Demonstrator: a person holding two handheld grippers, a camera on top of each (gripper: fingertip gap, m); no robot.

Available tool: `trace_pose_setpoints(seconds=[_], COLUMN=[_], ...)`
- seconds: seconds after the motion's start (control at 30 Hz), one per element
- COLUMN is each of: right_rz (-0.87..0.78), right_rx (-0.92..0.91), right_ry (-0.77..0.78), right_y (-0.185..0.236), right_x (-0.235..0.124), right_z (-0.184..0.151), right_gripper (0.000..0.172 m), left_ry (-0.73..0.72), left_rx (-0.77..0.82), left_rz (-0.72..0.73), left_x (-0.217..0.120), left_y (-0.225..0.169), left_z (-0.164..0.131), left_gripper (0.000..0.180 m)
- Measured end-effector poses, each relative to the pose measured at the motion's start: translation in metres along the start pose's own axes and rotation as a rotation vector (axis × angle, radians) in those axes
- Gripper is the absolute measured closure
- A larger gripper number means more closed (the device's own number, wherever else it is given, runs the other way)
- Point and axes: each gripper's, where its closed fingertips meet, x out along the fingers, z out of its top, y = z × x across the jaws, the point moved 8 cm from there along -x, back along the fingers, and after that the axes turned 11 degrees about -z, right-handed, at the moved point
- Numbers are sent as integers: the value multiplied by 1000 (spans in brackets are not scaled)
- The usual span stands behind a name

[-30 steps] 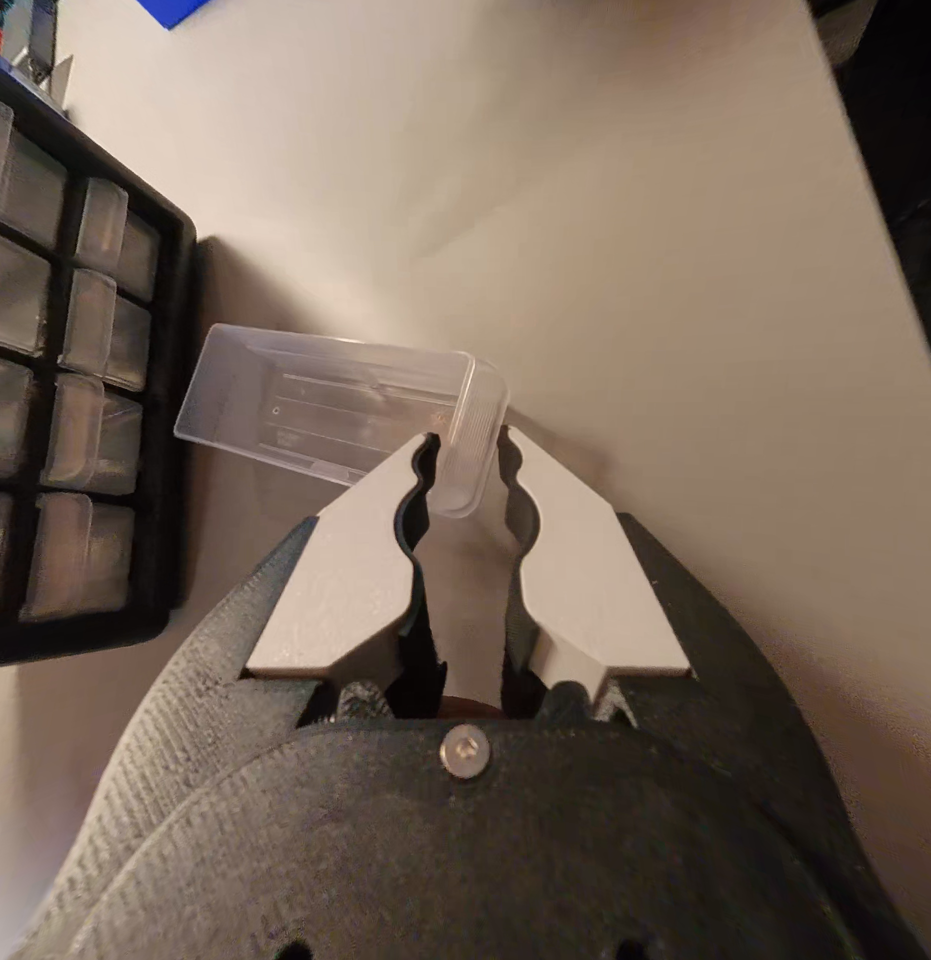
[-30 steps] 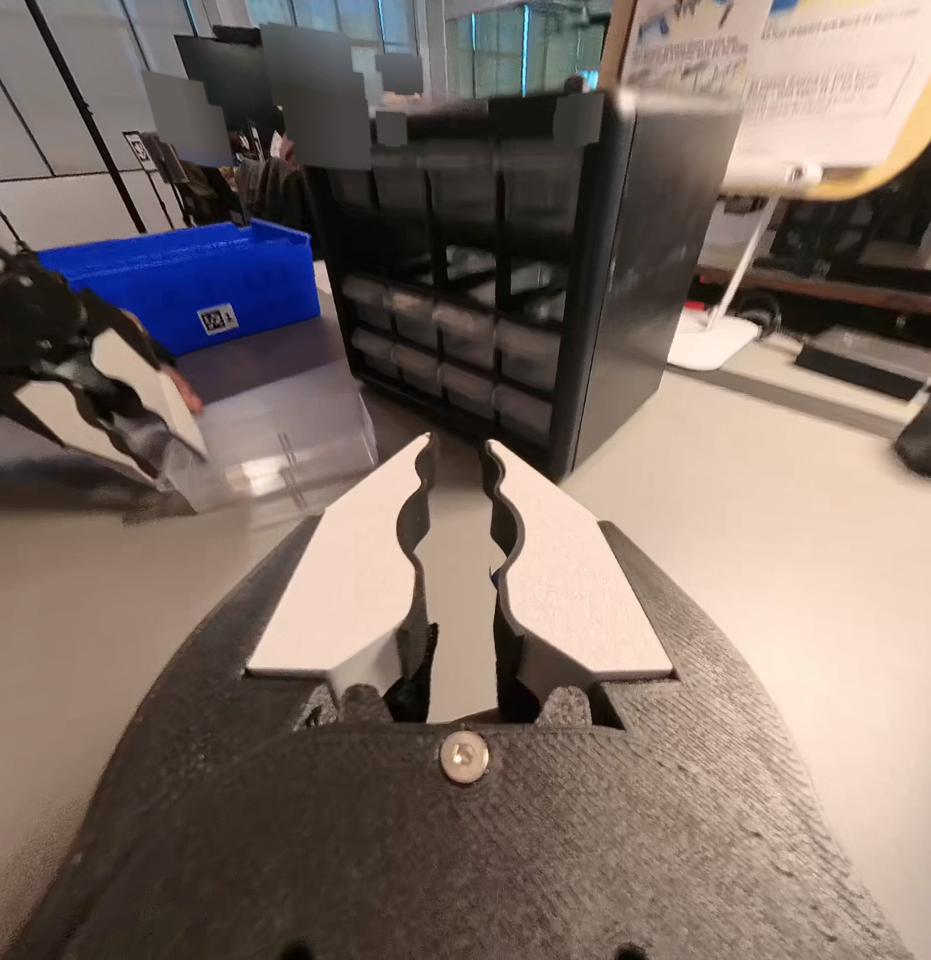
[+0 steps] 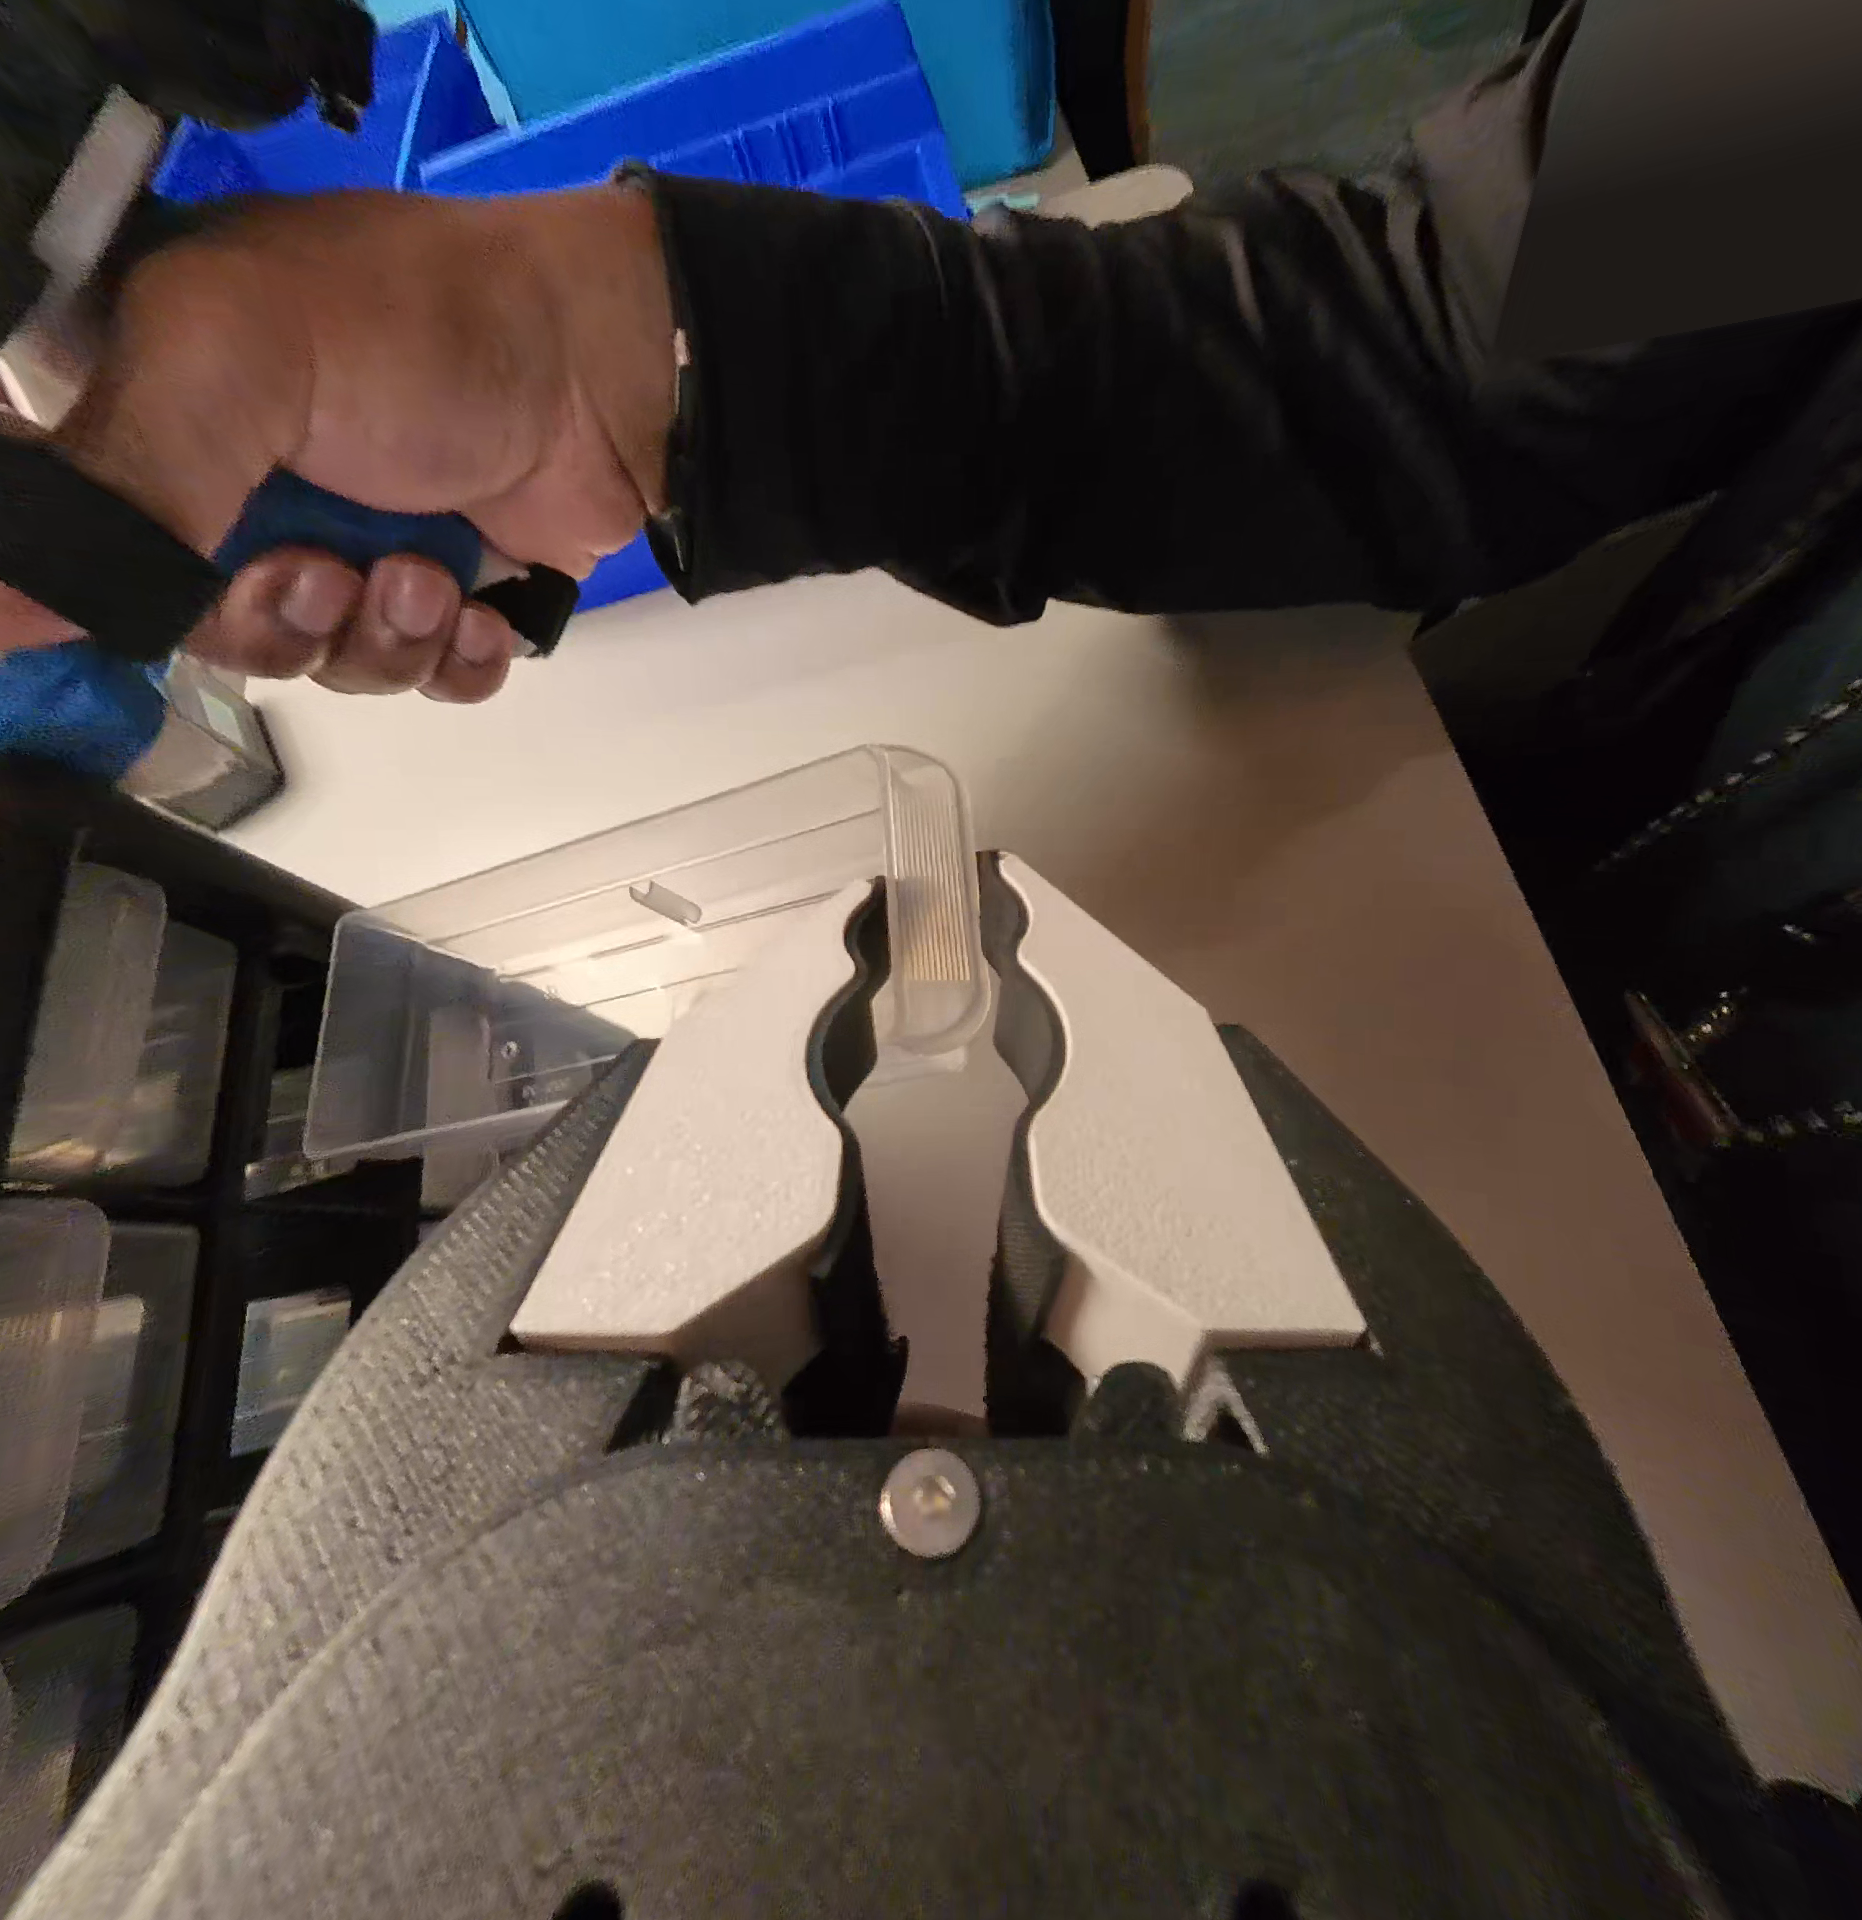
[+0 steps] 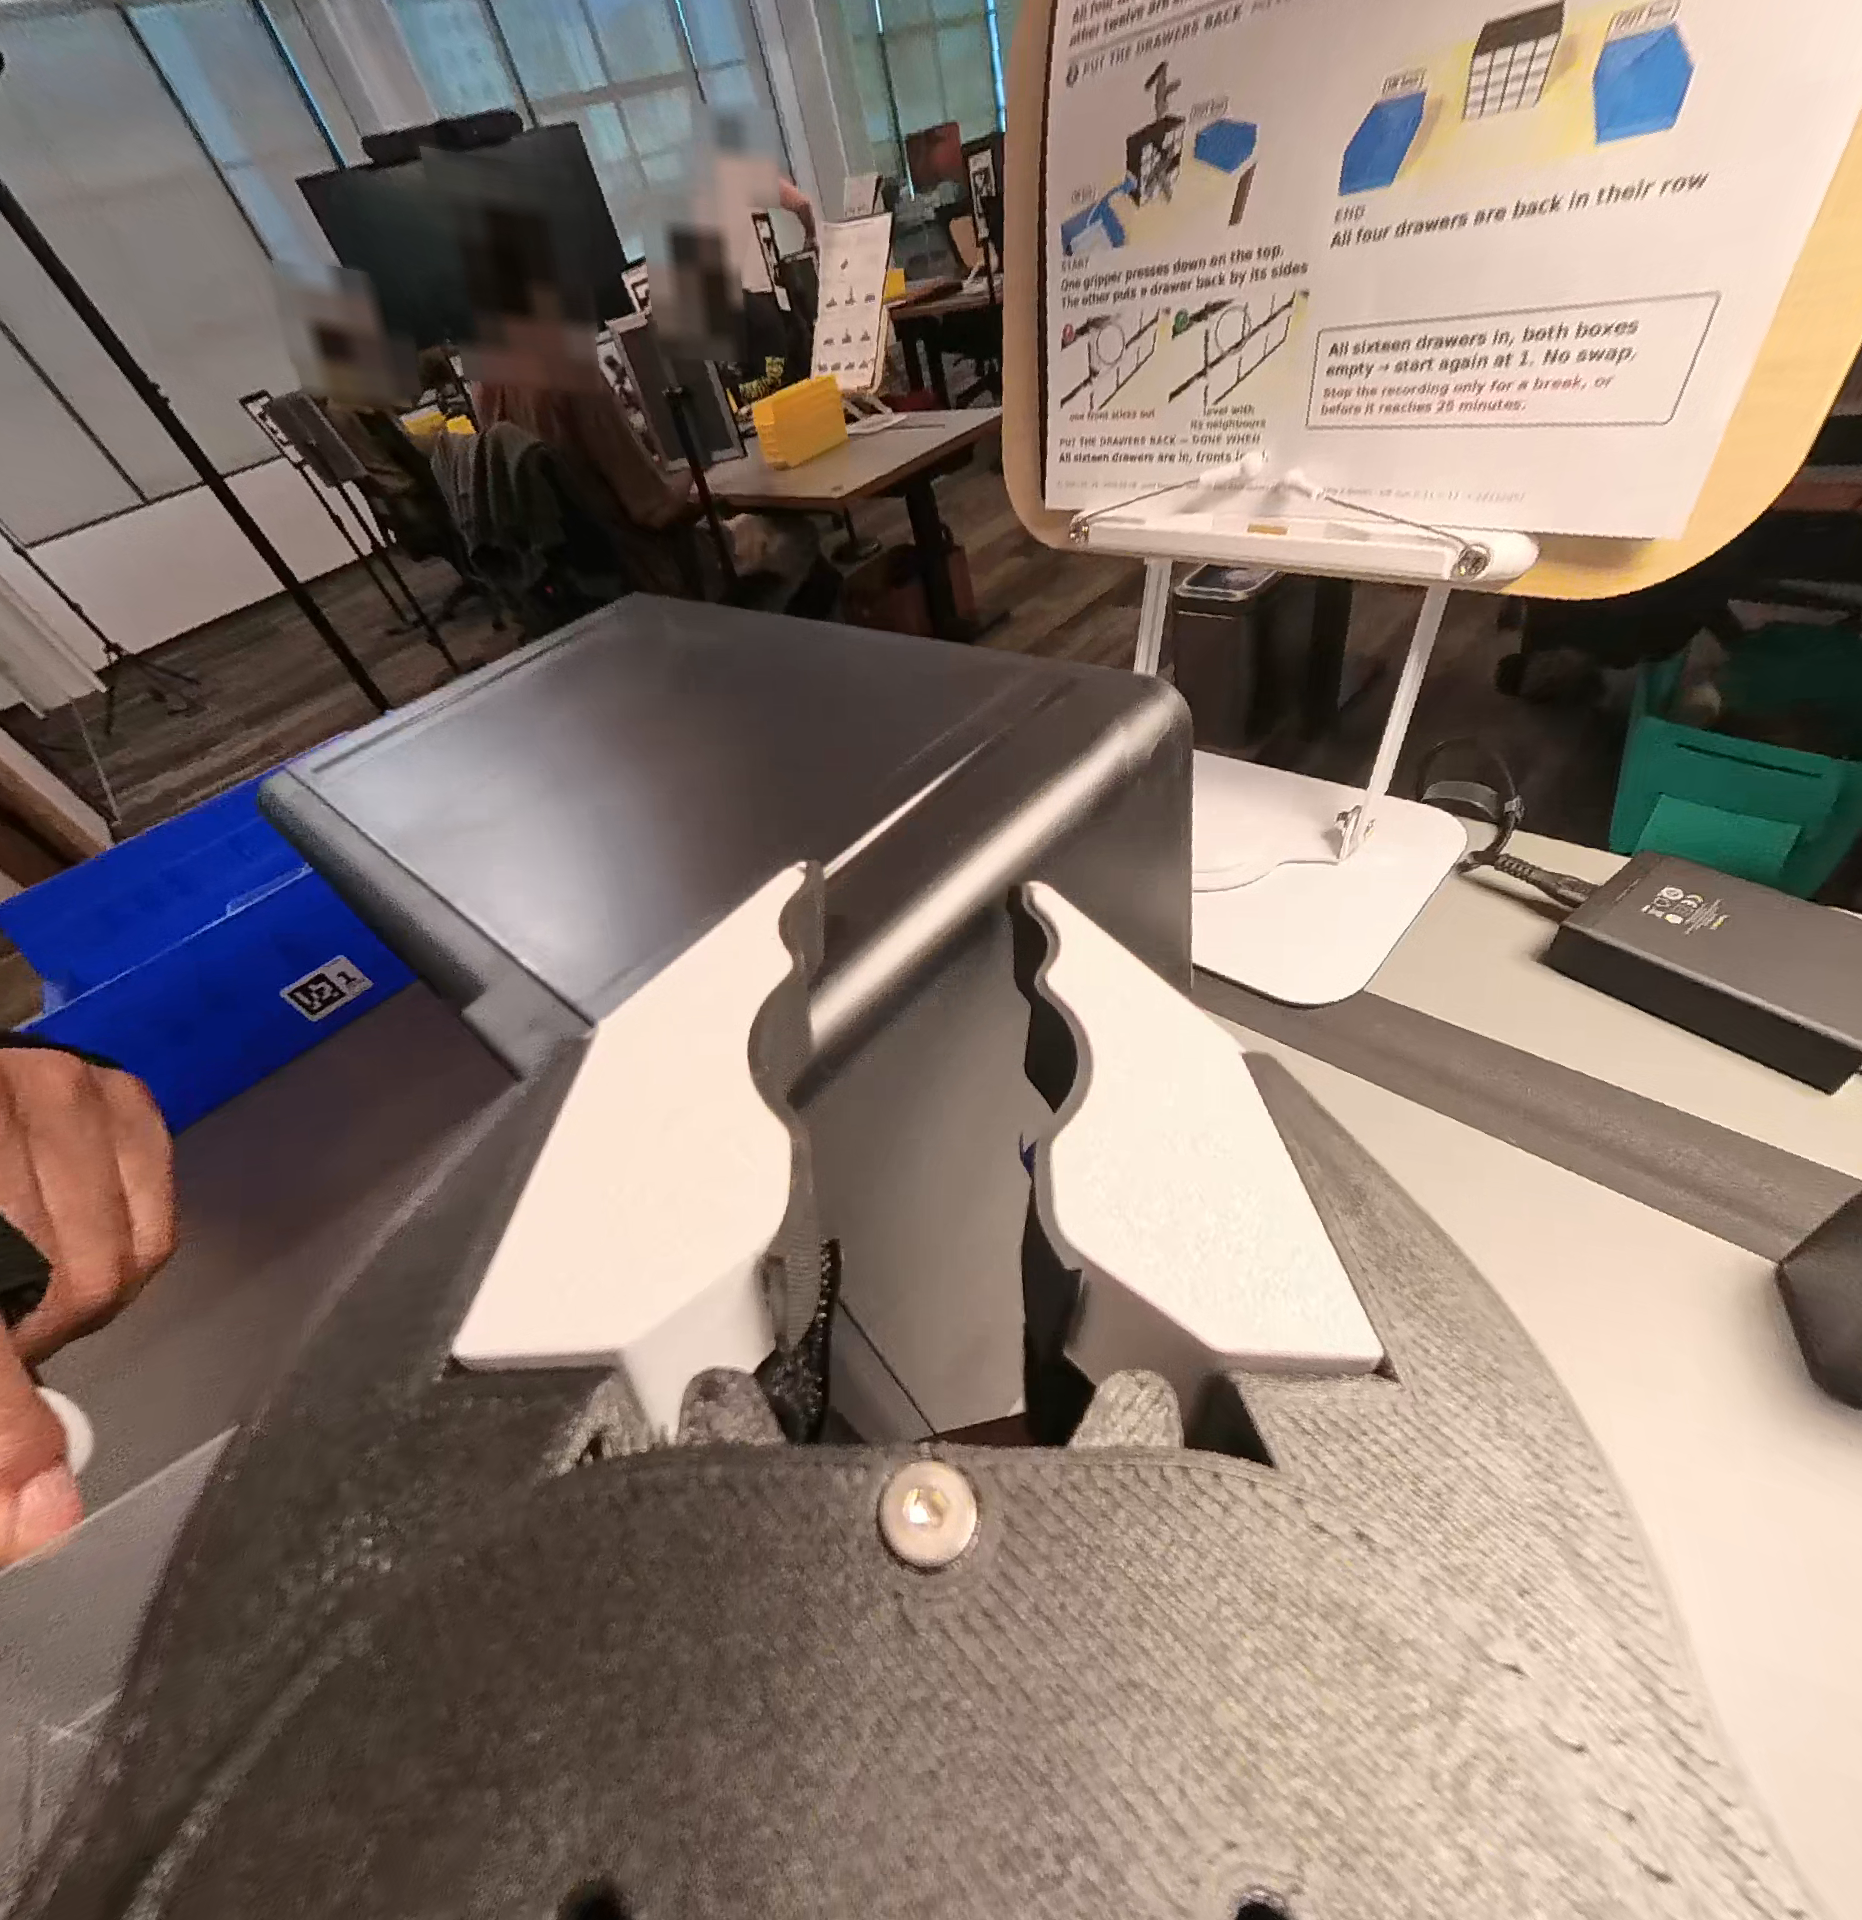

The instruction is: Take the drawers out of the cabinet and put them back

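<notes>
One clear drawer (image 3: pixel 636 935) at the black cabinet (image 4: pixel 698 790)

Left gripper (image 3: pixel 932 894) clenches the drawer's ribbed handle, its far end entering the cabinet front at left; right gripper (image 4: pixel 916 904) gapes released over the cabinet top; pale table (image 3: pixel 1166 748), two blue bins (image 3: pixel 761 114), open office
</notes>
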Motion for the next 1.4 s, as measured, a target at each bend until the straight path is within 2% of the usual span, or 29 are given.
trace_pose_setpoints(seconds=[0.37, 0.57, 0.8, 1.13, 1.4], right_rz=[0, 3, 17, 22, 25], right_rx=[16, 18, 33, 46, 47], right_ry=[1, 3, -2, -10, -14], right_y=[-2, -1, -2, -3, -2], right_x=[3, 3, 3, 4, 4], right_z=[0, 0, 0, 0, 0], right_gripper=[133, 135, 135, 135, 137], left_ry=[-30, -21, -39, -38, -12], left_rx=[-59, -69, -52, -90, -59], left_rz=[-12, -27, 26, -11, 70], left_x=[-16, -13, -21, -11, -11], left_y=[8, 5, 5, 12, 20], left_z=[17, 6, 6, -1, -3], left_gripper=[163, 164, 164, 164, 164])
